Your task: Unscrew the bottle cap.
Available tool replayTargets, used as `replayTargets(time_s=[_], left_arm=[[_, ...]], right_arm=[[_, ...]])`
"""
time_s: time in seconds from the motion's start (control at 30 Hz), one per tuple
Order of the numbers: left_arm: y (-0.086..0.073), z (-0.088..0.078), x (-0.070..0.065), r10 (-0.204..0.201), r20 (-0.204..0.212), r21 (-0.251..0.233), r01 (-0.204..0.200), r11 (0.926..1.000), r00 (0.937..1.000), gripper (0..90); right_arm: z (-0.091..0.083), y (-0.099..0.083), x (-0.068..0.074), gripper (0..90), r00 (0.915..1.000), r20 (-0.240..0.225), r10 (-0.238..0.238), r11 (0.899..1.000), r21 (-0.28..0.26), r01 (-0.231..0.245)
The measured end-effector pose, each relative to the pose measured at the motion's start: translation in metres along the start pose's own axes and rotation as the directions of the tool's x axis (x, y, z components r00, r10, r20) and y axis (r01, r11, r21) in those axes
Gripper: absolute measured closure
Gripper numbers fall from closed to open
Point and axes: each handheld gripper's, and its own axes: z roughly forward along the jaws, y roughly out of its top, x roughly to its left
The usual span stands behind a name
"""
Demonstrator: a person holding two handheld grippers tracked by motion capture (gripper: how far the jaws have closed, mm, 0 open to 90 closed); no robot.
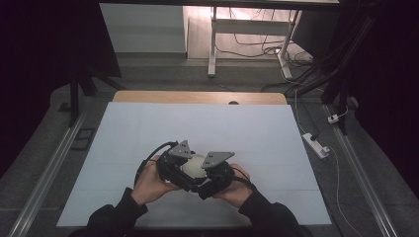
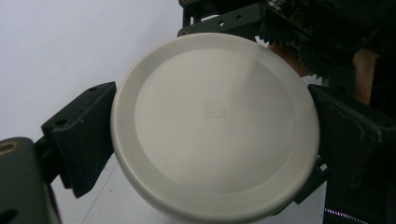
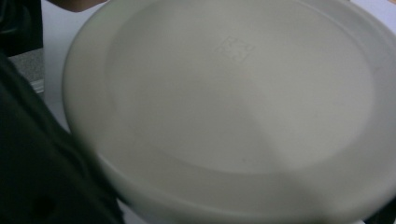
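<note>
Grasping looks to be the step in hand: a round off-white lid [image 2: 215,126], or possibly a shallow dish seen bottom-up, sits between the two grippers over the near middle of the worktop [image 1: 247,133]. In the left gripper view its fingers [image 2: 81,140] stand wide apart, one black pad against the lid's left edge and the other against its right edge, so the left gripper [image 1: 174,163] seems to be clamped across the full width of the disc. A small square moulded mark shows near the disc's centre.

Whether the right gripper [image 1: 217,170] has any hold I cannot tell: in the right gripper view the pale disc [image 3: 233,107] is very close and blurred, and the fingers there are too dark to read.

In the high view both hands come in from the near edge, forearms angled inward, left hand [image 1: 148,182] and right hand [image 1: 237,187] drawn close so the grippers nearly meet around the lid [image 1: 193,165]. Whether the disc rests on the pale sheet or is held just off it is unclear.

Judging from this, the next move calls for a steady, level grip and coordinated hands, since a smooth rim held only at two edge points could slip or tilt.
</note>
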Motion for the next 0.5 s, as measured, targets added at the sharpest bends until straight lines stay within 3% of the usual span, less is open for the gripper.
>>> replayTargets(time_s=[0.17, 0.33, 0.5], left_arm=[[-0.001, 0.002, 0.002, -0.01, 0.005, -0.008, 0.01, 0.9999, 0.9999, 7.2], [0.0, -0.005, 0.008, 0.024, 0.04, 0.006, -0.024, 0.9997, 0.9989, 2.0], [-0.003, -0.015, 0.013, 0.08, 0.082, 0.007, -0.081, 0.9967, 0.9933, 0.7]], right_arm=[[0.0, -0.001, -0.001, 6.7, 0.9999, 0.011, 0.001, 1.0, 0.005, -0.001], [-0.001, 0.0, -0.001, 6.7, 1.0, -0.007, 0.001, 1.0, -0.004, -0.001], [-0.002, 0.0, 0.0, 6.7, 0.9997, -0.025, -0.009, 1.0, -0.007, 0.009]])
